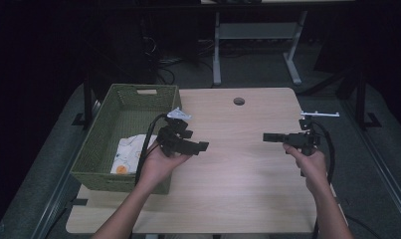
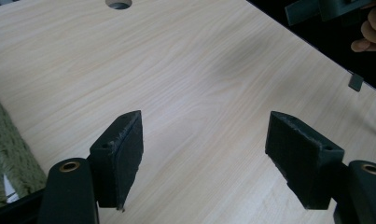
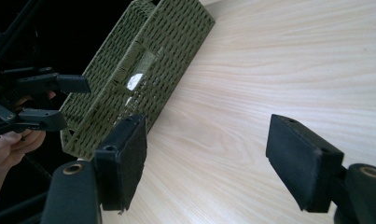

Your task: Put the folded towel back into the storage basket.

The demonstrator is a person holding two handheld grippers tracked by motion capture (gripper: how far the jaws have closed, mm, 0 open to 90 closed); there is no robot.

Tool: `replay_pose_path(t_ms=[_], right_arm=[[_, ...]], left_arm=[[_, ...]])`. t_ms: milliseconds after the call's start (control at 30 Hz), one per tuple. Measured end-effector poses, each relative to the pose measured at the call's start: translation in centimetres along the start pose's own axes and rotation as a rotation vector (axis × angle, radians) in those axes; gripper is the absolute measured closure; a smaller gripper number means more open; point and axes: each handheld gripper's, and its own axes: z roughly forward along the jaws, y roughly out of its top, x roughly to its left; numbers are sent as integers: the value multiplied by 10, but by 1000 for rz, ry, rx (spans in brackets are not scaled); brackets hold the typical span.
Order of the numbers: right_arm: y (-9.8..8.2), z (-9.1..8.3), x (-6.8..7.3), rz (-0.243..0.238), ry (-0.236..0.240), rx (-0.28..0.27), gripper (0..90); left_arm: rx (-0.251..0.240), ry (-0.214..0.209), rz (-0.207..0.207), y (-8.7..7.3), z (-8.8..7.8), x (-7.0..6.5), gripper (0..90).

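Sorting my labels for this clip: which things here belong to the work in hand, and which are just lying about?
In the job:
- left gripper, jaws open, empty
- right gripper, jaws open, empty
- green woven basket
- patterned cloth inside the basket

Lying about:
- wooden table
- round hole in the tabletop
- white desk frame behind

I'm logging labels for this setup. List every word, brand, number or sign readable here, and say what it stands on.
There is no readable text.
The cloth in the green woven basket bears a small coloured print, too small to tell whether any of it is lettering.
The wooden table and both black tongs, left and right, show no markings.
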Motion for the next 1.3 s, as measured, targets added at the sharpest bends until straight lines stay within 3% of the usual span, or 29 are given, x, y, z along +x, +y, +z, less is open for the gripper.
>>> replay_pose_path(t_ms=[1300], right_arm=[[-53, -60, -45, 82, -37, -49, 276]], left_arm=[[45, -73, 13, -3, 60, -38, 274]])
